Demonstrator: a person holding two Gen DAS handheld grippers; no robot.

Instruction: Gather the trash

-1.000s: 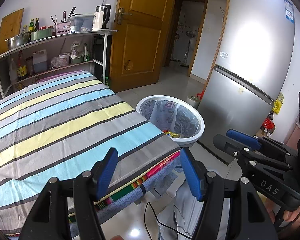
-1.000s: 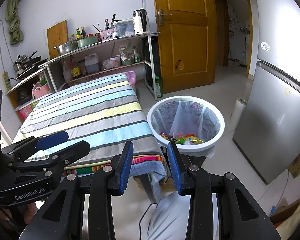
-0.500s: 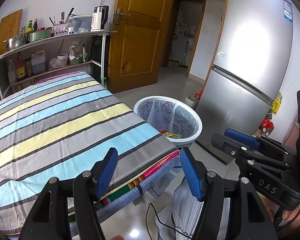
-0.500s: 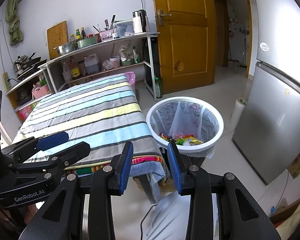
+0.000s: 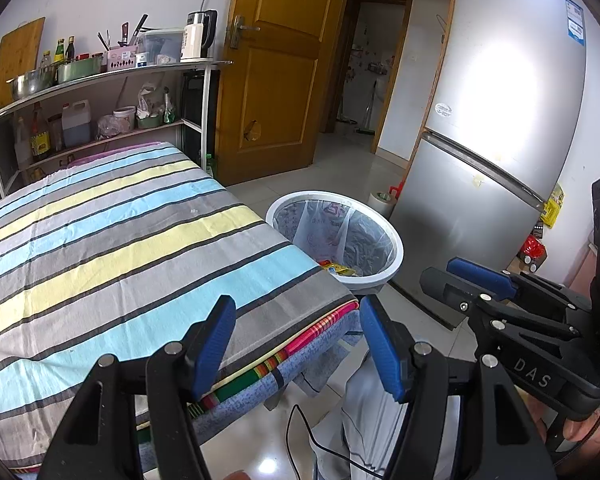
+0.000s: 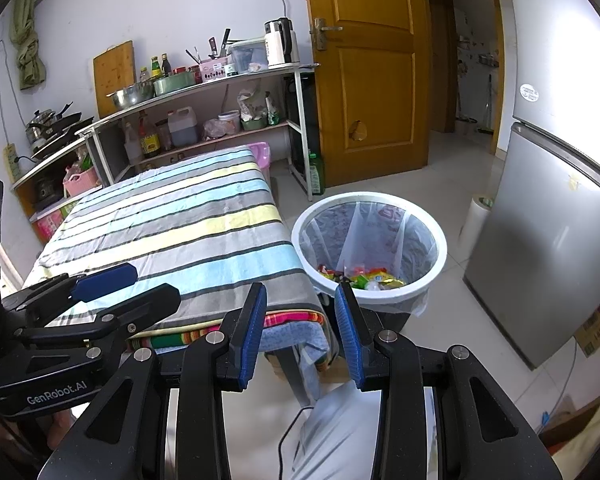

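Observation:
A white bin (image 6: 436,268) lined with a clear bag stands on the floor at the table's right end; it also shows in the left wrist view (image 5: 394,268). Colourful wrappers (image 6: 364,274) lie at its bottom, and a few show in the left wrist view (image 5: 338,269). My left gripper (image 5: 298,344) is open and empty above the table's near corner. My right gripper (image 6: 300,330) is open and empty, held above the table's near right corner, short of the bin. The striped tablecloth (image 5: 112,240) carries no trash that I can see.
A silver fridge (image 5: 496,120) stands right of the bin. A metal shelf rack (image 6: 204,120) with bottles, bowls and a kettle stands behind the table. A wooden door (image 6: 366,72) is at the back. A cable (image 6: 292,432) hangs below the grippers.
Both grippers have stayed open and empty. The views have shifted only slightly; the bin and table look unmoved.

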